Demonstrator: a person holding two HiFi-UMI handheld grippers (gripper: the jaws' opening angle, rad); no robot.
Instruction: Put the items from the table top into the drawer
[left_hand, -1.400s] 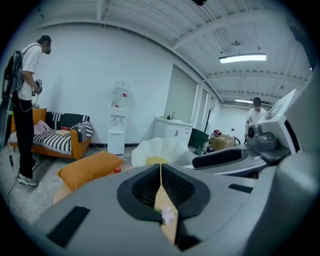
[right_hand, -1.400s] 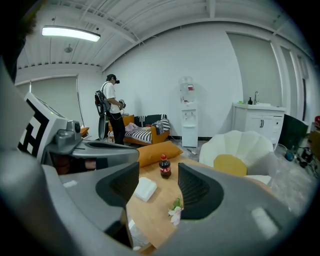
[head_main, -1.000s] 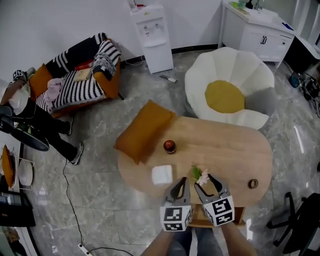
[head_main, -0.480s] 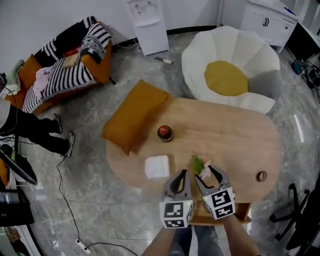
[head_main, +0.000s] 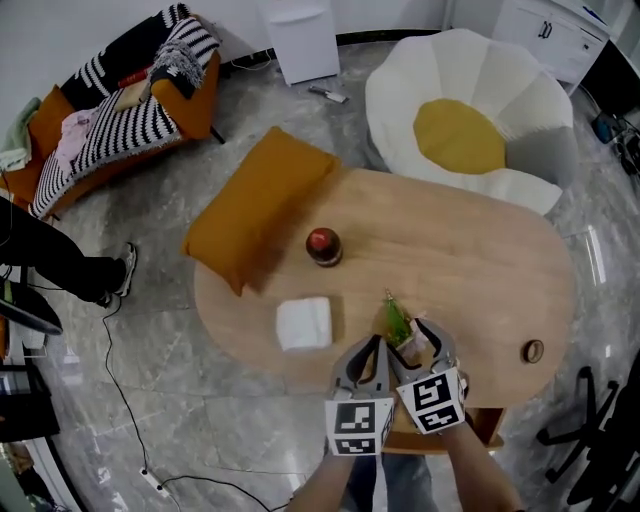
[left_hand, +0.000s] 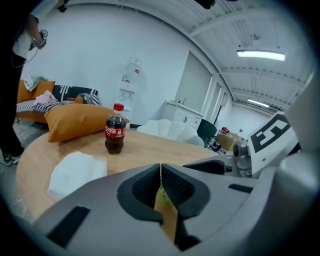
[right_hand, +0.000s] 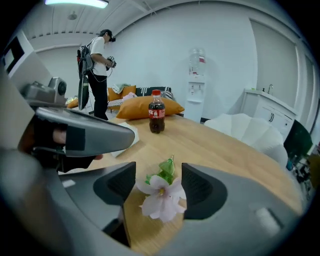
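Now both have sunk toward the table (head_main: 480, 270). The right gripper (head_main: 426, 336) is opening its jaws astride the flower (right_hand: 161, 197) at the near edge, not pinching it. The left gripper (left_hand: 160, 172) is closed and empty. A grasp seems next.

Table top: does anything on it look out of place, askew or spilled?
The orange cushion lies over the table at its left end in the head view, partly hanging past the edge; a cushion is odd on a table. The cola bottle stands upright, and nothing looks spilled.
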